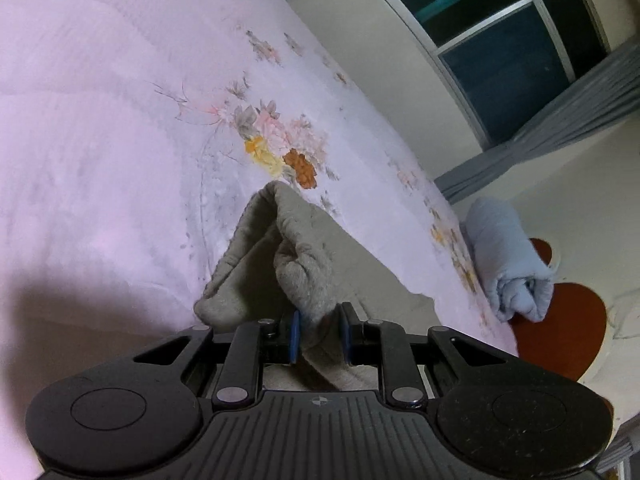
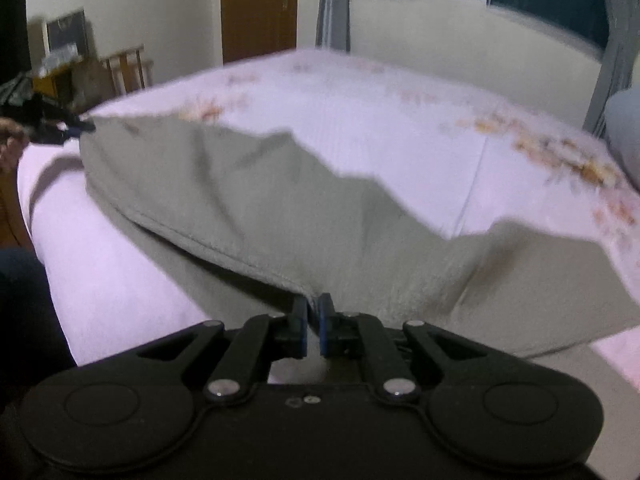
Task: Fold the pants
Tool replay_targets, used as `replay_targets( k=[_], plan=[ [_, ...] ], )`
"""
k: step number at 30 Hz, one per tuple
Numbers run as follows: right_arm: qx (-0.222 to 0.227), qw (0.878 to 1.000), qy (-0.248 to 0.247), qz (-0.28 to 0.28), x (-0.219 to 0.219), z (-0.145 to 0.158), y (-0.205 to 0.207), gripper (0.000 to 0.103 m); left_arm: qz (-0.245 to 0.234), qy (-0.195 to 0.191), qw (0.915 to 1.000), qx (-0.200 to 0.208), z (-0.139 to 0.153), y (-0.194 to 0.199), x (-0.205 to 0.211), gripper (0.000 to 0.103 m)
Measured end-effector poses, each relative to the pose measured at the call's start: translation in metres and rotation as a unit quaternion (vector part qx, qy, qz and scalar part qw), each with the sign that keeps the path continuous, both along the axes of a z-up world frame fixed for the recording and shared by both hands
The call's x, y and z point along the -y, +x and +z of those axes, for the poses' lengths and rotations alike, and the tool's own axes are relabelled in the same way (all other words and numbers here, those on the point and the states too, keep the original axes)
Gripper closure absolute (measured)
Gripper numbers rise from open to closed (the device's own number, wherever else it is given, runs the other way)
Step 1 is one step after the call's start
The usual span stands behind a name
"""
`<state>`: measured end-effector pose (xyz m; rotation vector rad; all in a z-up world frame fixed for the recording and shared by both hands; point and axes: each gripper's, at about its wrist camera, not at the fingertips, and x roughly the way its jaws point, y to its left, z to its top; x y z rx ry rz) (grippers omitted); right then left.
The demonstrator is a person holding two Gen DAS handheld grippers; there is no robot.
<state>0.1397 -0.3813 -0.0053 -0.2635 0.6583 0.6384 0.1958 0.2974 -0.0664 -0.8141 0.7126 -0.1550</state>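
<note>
Right, both clamped: left hand-held gripper [image 1: 319, 334] pinches a bunched edge of the grey-green pants [image 2: 248, 208], right hand-held gripper [image 2: 313, 330] another edge, cloth spread ahead on the bed [image 2: 380, 120]. Keep the span taut, lay both corners down together, then release.

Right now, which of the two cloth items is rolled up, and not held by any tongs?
The pale blue cloth, rolled up at the bed's far edge. The grey pants lie spread out, gripped by the left tongs and the right tongs.
</note>
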Motion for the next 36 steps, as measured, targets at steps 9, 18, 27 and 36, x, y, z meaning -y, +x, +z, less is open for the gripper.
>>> replay_targets(
  k=[9, 18, 27, 36],
  plan=[
    [-0.045, 0.998, -0.035, 0.011, -0.006, -0.042, 0.008, 0.103, -0.006, 0.023, 0.9990, -0.037, -0.016, 0.004, 0.003, 0.082],
    [-0.062, 0.998, 0.002, -0.008, 0.000, -0.044, 0.011, 0.096, 0.000, 0.050, 0.9976, -0.049, -0.014, 0.002, 0.003, 0.057],
    [0.019, 0.994, 0.035, -0.101, 0.044, -0.007, 0.001, 0.062, 0.090, 0.159, 0.9831, 0.020, 0.055, -0.044, 0.010, 0.036],
    [0.047, 0.965, 0.073, -0.248, 0.103, 0.022, 0.092, 0.054, -0.041, 0.167, 0.9842, 0.044, 0.041, 0.022, 0.172, 0.027]
  ],
)
